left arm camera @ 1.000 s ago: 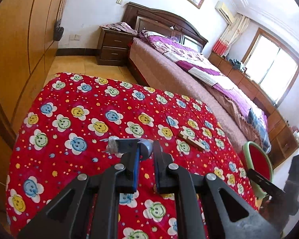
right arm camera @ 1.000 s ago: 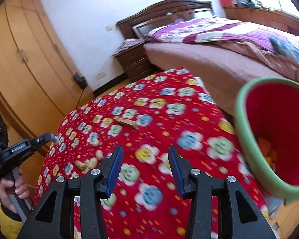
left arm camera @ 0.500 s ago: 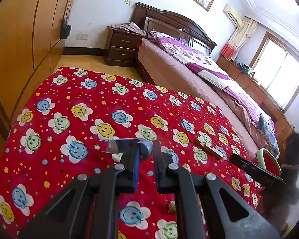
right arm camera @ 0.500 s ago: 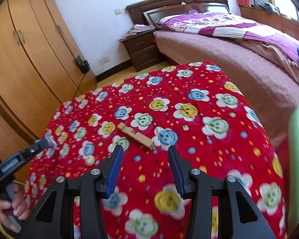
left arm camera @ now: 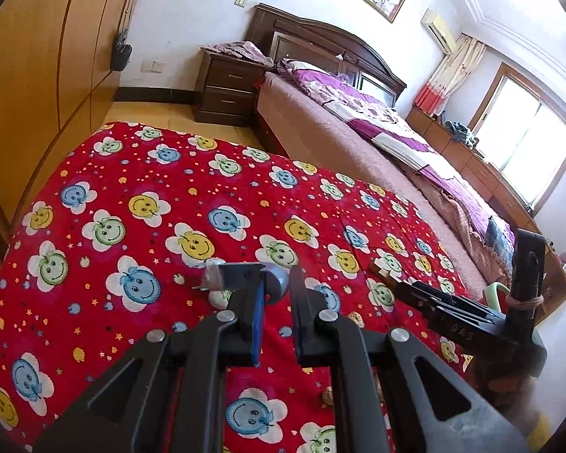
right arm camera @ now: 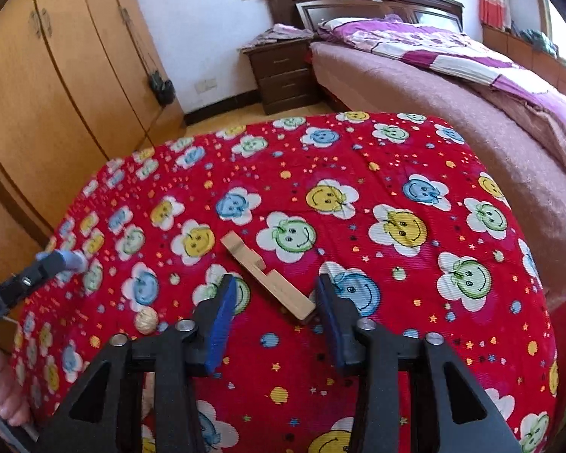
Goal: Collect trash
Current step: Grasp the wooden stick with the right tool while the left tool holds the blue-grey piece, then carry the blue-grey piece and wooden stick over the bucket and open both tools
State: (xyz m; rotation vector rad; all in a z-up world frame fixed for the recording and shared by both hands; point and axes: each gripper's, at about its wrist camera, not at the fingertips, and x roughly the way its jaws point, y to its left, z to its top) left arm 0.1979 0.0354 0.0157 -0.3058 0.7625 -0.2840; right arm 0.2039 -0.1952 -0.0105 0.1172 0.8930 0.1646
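Observation:
A pale wooden clip-like piece lies on the table's red smiley-flower cloth. Its near end sits between the fingers of my right gripper. The jaws are closing, with a gap still showing between the pads and the wood. In the left wrist view the same gripper reaches in from the right beside the wooden piece. My left gripper is shut on a small grey-blue piece and hovers over the cloth. The right wrist view shows the left gripper at the left edge.
A walnut-like nut lies left of my right fingers, and another nut shows on the cloth. A green-rimmed bin peeks past the table's right edge. A bed, a nightstand and wardrobes surround the table.
My right gripper swung left from the red bin across the table to the wooden piece, and its jaws narrowed. My left gripper sank slightly and stayed shut on its piece.

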